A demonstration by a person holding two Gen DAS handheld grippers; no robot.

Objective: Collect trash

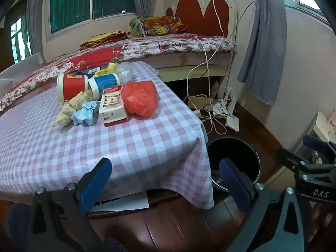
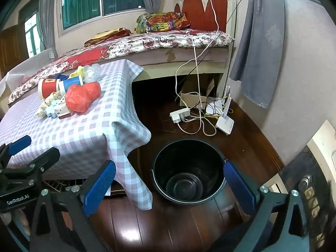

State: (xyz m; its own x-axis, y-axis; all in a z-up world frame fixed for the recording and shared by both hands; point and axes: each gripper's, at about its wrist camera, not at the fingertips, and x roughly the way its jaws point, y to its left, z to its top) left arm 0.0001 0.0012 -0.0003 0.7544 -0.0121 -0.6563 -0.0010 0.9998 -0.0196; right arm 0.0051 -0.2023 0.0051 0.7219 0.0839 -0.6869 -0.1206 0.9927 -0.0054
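Trash lies in a pile on the pink checked table (image 1: 105,147): a red plastic bag (image 1: 139,98), a red and white carton (image 1: 113,107), a blue crumpled wad (image 1: 85,114), beige crumpled paper (image 1: 71,109), a red cup (image 1: 72,86) and a blue cup (image 1: 105,84) on their sides. The pile also shows in the right wrist view (image 2: 71,98). A black bucket (image 2: 189,172) stands on the floor by the table corner. My left gripper (image 1: 166,178) is open and empty before the table's near edge. My right gripper (image 2: 168,180) is open and empty above the bucket.
A bed (image 1: 147,48) with floral covers stands behind the table. Cables, a power strip (image 2: 180,114) and a white router (image 2: 224,124) lie on the dark wood floor by the wall. A grey curtain (image 2: 258,42) hangs at the right.
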